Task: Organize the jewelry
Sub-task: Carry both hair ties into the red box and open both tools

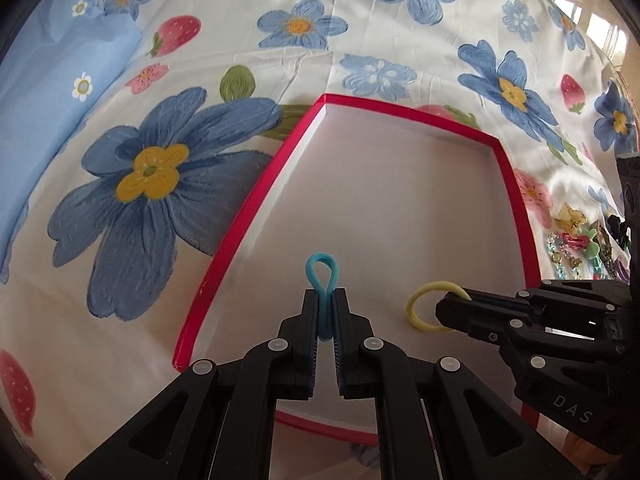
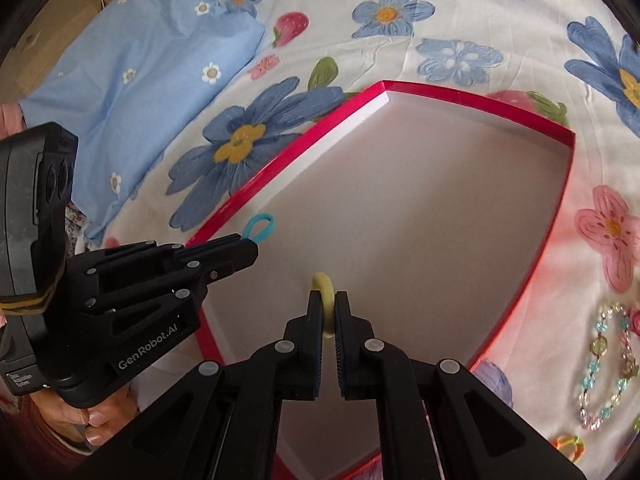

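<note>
My left gripper (image 1: 325, 295) is shut on a blue hair tie (image 1: 320, 270) whose loop sticks out past the fingertips, above the white floor of a red-rimmed box (image 1: 256, 216). My right gripper (image 2: 329, 298) is shut on a yellow hair tie (image 2: 325, 286), also over the box (image 2: 280, 156). In the left wrist view the right gripper (image 1: 452, 304) comes in from the right with the yellow tie (image 1: 420, 312). In the right wrist view the left gripper (image 2: 248, 246) comes in from the left with the blue tie (image 2: 260, 228).
The box lies on a floral bedsheet (image 1: 240, 40). A pile of jewelry and clips (image 1: 580, 244) lies right of the box, and a beaded bracelet (image 2: 608, 364) shows in the right wrist view. A blue pillow (image 2: 132, 72) lies at the left.
</note>
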`<state>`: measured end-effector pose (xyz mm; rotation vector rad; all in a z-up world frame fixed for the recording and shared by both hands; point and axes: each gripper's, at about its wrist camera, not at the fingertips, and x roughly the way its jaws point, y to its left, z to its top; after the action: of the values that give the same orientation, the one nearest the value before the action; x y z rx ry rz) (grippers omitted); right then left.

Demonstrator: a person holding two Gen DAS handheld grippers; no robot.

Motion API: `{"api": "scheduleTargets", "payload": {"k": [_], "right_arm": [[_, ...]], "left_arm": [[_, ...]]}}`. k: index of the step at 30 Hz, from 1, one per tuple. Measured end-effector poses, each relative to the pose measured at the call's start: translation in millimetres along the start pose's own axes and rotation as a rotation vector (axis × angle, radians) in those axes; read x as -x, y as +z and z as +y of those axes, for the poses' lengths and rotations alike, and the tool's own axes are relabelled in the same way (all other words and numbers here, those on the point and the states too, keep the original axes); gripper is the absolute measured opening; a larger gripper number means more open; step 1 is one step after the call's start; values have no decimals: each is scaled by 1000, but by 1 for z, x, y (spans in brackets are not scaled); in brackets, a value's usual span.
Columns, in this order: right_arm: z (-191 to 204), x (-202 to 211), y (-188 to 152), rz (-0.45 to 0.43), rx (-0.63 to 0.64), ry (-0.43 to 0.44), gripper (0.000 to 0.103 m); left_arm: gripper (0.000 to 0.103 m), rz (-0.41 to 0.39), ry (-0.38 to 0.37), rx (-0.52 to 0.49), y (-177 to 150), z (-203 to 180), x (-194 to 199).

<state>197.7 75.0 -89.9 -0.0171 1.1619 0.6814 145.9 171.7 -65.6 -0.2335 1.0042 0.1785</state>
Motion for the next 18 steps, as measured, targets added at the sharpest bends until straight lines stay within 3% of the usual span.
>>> {"api": "scheduleTargets", "payload": {"k": [5, 10, 13, 16, 18], "right_arm": [[0, -5, 4, 16, 23, -19, 8], [-1, -6, 7, 21, 40, -46, 10], [-2, -2, 9, 10, 39, -44, 21], [-1, 2, 11, -5, 44, -57, 37], [-2, 7, 11, -20, 44, -58, 37]], "left_arm": [[9, 26, 7, 3, 2, 1, -15], [25, 25, 17, 9, 1, 3, -19], [25, 18, 27, 2, -1, 2, -16], [30, 7, 41, -3, -3, 0, -11], [33, -6, 47, 2, -4, 1, -5]]}}
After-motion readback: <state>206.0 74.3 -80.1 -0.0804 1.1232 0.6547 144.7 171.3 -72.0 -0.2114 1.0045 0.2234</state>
